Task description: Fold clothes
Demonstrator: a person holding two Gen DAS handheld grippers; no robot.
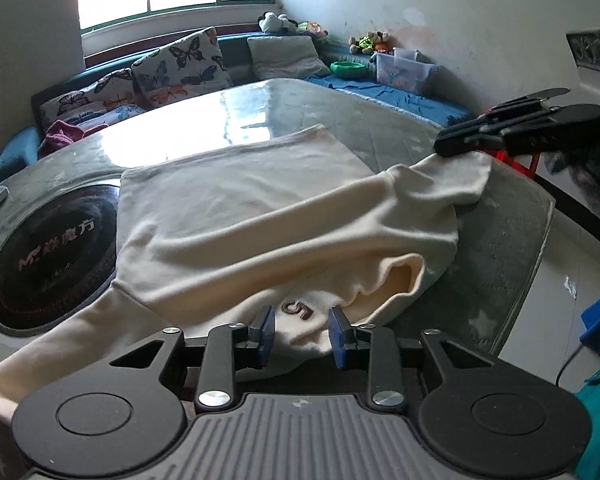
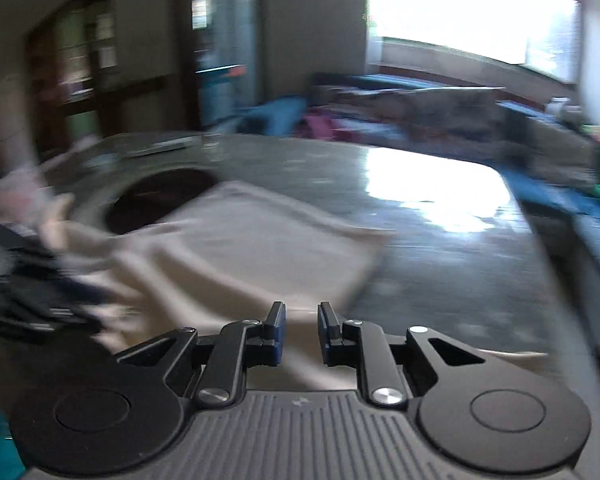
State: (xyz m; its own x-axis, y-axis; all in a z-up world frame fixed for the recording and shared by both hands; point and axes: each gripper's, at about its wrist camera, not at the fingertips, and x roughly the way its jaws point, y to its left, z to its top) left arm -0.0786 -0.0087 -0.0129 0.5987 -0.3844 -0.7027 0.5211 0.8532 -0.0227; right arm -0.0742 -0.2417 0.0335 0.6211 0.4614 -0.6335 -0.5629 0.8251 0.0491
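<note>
— Garment location?
— Cream sweater (image 1: pixel 236 208) lies on the desk (image 1: pixel 500 248), its hem toward the window, one edge overlapping the round black cooktop (image 1: pixel 48 256) set into the surface. One sleeve (image 1: pixel 300 224) is folded across the body.

— Left gripper?
— Left gripper (image 1: pixel 302 330) sits low at the near edge, blue-padded fingers (image 1: pixel 265 330) spread apart, cloth with a brown mark between them but not pinched.

— Right gripper?
— In the left wrist view, the right gripper (image 1: pixel 456 146) is at the cuff end of the folded sleeve, touching the fabric. Whether it pinches the cuff, I cannot tell. Its own view is motion-blurred; the fingers (image 2: pixel 278 330) there show a gap, cloth just beyond.

— Surroundings?
— Butterfly cushions (image 1: pixel 180 64) on a bench behind the desk.
</note>
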